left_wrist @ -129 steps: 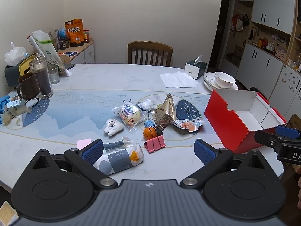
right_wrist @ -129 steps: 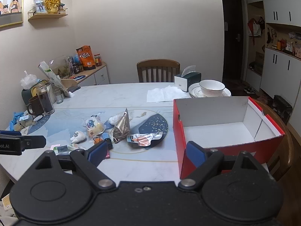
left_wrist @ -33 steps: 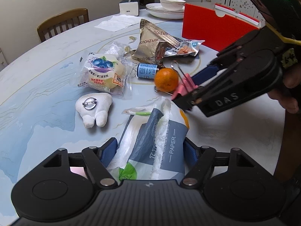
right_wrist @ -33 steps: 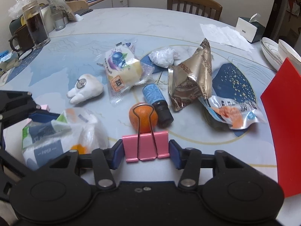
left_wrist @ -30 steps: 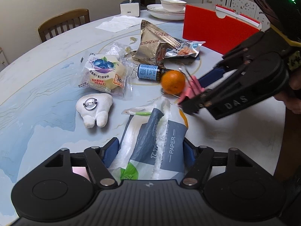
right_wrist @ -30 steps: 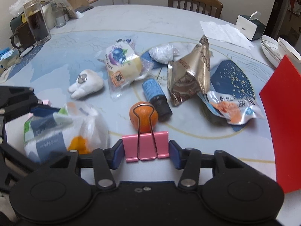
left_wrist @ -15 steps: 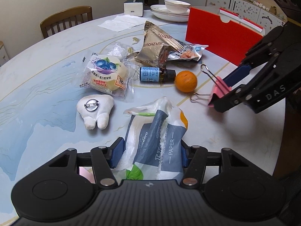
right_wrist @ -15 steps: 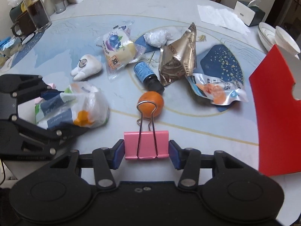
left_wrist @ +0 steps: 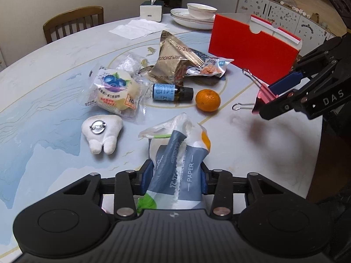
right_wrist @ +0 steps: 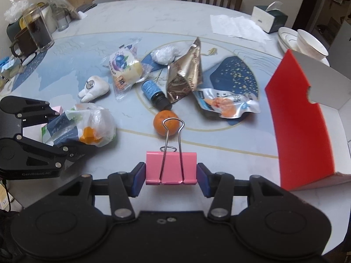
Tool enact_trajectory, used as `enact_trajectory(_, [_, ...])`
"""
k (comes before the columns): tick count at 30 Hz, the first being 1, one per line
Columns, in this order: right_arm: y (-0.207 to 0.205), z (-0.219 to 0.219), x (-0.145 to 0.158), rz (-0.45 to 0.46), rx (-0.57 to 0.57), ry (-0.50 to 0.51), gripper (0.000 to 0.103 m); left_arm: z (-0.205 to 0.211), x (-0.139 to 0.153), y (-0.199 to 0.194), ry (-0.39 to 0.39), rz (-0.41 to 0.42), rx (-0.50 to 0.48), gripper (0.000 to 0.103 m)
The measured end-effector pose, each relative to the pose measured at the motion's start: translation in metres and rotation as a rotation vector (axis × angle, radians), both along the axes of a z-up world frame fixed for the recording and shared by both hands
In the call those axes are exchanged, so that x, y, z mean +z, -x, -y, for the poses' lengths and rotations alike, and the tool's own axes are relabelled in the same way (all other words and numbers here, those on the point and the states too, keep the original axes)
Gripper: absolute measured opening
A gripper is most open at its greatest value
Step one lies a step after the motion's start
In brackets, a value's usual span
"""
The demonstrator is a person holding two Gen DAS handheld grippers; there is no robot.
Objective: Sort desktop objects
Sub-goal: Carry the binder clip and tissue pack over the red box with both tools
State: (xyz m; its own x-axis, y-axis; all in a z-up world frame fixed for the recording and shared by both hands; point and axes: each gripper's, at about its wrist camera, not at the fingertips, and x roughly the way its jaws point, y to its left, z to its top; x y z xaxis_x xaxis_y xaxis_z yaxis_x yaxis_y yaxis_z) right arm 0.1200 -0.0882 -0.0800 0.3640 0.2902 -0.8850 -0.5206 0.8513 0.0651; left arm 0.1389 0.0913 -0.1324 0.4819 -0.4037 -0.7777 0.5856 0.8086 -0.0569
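Note:
My left gripper (left_wrist: 173,178) is shut on a grey-and-white tissue pack (left_wrist: 179,166) in a plastic wrap, at the table's near edge; the pack shows in the right wrist view (right_wrist: 76,127) too. My right gripper (right_wrist: 171,176) is shut on a pink binder clip (right_wrist: 171,167) and holds it above the table, to the left of the red box (right_wrist: 300,118). The clip also shows in the left wrist view (left_wrist: 261,96). An orange (left_wrist: 207,100), a blue-labelled bottle (left_wrist: 171,92), a gold snack bag (left_wrist: 175,59), a blueberry bun pack (left_wrist: 114,92) and a white tooth plush (left_wrist: 102,132) lie on the table.
An open red box (left_wrist: 252,48) stands at the right of the table. Bowls and plates (left_wrist: 195,15), a tissue box (left_wrist: 151,11) and a paper sheet (left_wrist: 138,28) are at the far side. Mugs and a glass jar (right_wrist: 35,32) stand far left. A chair (left_wrist: 72,24) is behind.
My right gripper has lifted the pink clip off the table and drawn it right, toward the red box. My left gripper has closed tighter on the tissue pack and raised it a little.

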Motion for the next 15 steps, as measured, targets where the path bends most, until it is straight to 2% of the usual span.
enact_trajectory(7, [0.0,0.018,0.011,0.031,-0.011,-0.021,0.049,0.011,0.011,0.001,0.009,0.003,0.017,0.035])
enact_trajectory(15, [-0.011,0.045,0.033,0.079,0.0,-0.074,0.049,0.039,0.045,0.002,0.012,0.043,0.034,0.035])
